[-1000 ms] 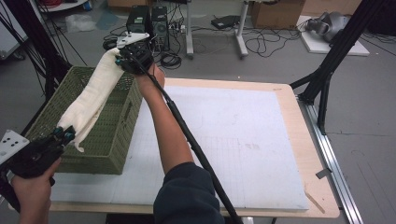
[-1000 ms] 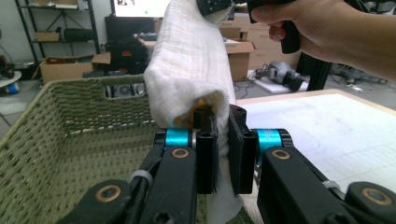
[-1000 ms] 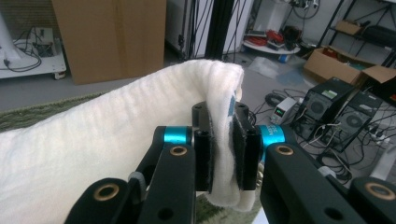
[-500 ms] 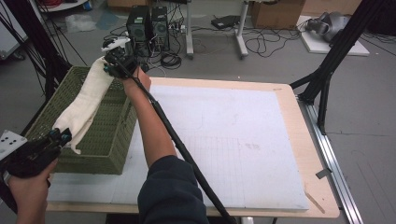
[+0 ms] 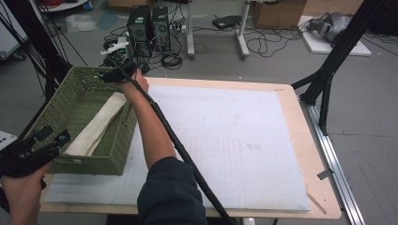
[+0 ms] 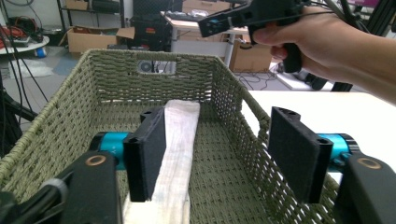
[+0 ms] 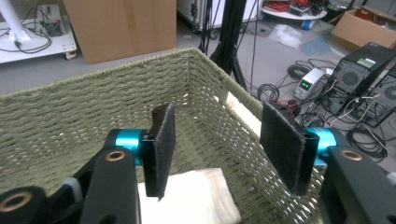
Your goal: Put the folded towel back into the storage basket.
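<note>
The left claw (image 5: 51, 139) hangs at the near end of the green woven basket (image 5: 63, 108), and its jaws have just been opening: they stand apart now, gripping nothing. In the left gripper view the folded cream cloth (image 6: 175, 154) runs up between them along the basket floor, close beside the left-hand pad (image 6: 147, 158), while the other pad sits out past the basket's side wall, clear of the fabric.

The right claw (image 5: 110, 75) is at the far end, over the far rim, and its jaws too have just been opening, with nothing pressed between them. From the right gripper view (image 7: 215, 149) the end of the cloth (image 7: 187, 200) lies below and between the pads, down inside, with the woven wall rising behind it.

From the high view the cloth (image 5: 96, 124) lies lengthways in the basket, from the near end toward the far right corner, leaning toward the right-hand wall. The floor on its left side is bare weave.

The basket sits at the left edge of the table (image 5: 309, 154), its right wall along the edge of the white mat (image 5: 225, 140). To the right the mat is open all the way across. The person's right forearm (image 5: 150, 131) and the black cable (image 5: 178, 145) cross the mat's near left part.
</note>
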The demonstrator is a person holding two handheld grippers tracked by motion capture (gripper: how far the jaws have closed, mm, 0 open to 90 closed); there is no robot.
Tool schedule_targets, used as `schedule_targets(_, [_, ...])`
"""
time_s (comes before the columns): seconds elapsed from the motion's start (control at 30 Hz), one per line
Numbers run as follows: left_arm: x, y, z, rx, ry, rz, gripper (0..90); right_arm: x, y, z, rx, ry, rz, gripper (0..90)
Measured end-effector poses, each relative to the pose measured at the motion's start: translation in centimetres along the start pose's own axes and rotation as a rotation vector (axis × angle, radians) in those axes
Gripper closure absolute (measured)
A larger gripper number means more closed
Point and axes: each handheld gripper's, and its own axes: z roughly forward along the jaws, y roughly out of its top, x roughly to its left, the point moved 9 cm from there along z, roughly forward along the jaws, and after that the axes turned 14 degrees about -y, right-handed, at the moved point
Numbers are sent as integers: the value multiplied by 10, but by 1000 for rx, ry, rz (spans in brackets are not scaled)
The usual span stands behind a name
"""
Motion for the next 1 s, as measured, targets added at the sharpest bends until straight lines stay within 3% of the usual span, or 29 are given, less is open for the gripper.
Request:
schedule_targets(0.13, [-1, 2, 1, -13, -6, -9, 302, -5, -3, -13, -10, 3, 1, 420])
schedule_targets(0.27, [-4, 1, 6, 3, 5, -10, 150, -11, -11, -26, -16, 28, 16, 373])
schedule_targets(0.57, [-22, 3, 18, -1, -77, 19, 149, -27, -33, -65, 1, 82, 39, 229])
schedule_targets(0.8, [-38, 3, 29, 9, -144, 29, 150, -51, -45, -101, -15, 65, 66, 199])
schedule_targets(1.0, [-52, 2, 39, 29, -203, 37, 150, -70, -61, -128, -14, 45, 53, 199])
